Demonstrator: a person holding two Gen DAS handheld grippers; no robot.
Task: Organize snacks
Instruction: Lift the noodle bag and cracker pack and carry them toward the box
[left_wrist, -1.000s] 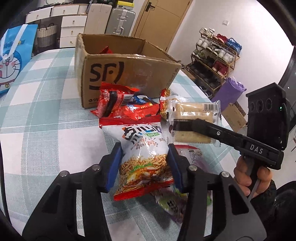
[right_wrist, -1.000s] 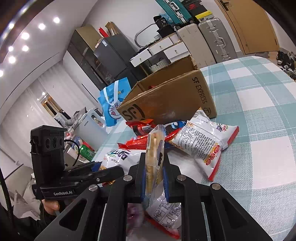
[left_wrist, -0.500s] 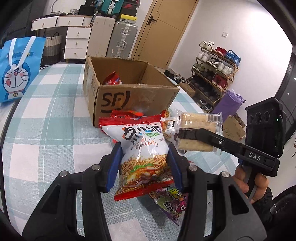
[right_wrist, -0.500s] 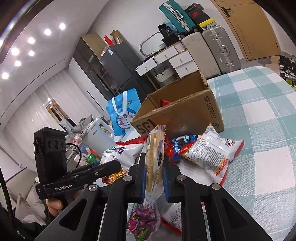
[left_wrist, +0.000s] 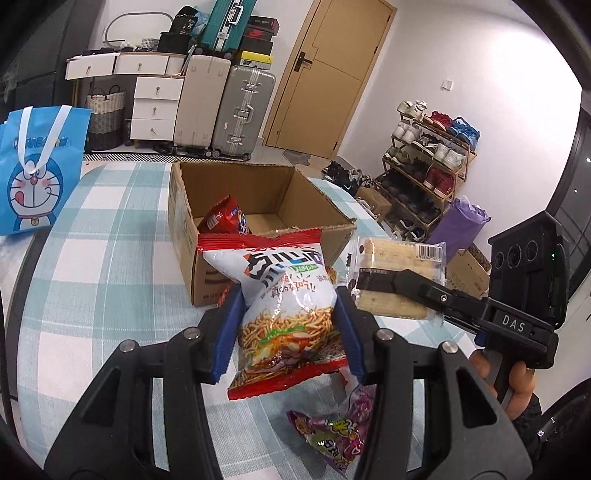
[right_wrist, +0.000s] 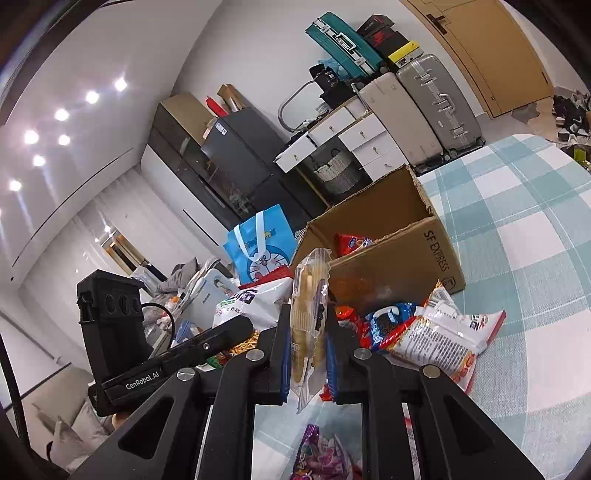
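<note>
Cardboard box (left_wrist: 258, 206) sits open on the checked counter (left_wrist: 110, 266), w/ one red snack pack (left_wrist: 225, 218) already leaning in its near-left corner; rest of the floor looks bare. Left hand-held gripper (left_wrist: 288, 328) is clamped on a white-and-red noodle-snack bag (left_wrist: 284, 310), held off the counter just in front of the box. Right hand-held gripper (right_wrist: 308, 350) is closed tight on a clear cracker pack (right_wrist: 308, 295), edge-on between the pads, also lifted and near the box.

Progress, as I judge it: early. One pack boxed, two in the air, prob. headed in next. Left on the counter: a purple candy bag (left_wrist: 332, 435) below the grippers, plus a pile by the box front.

View diffs: right wrist cam shows that pile clearly — a blue cookie pack (right_wrist: 391, 325), a white-and-red chip bag (right_wrist: 443, 339), red wrappers — mostly hidden behind the noodle bag in the left cam. Left cam looks down into the box, shows how empty it is, & shows the cracker pack face-on.
</note>
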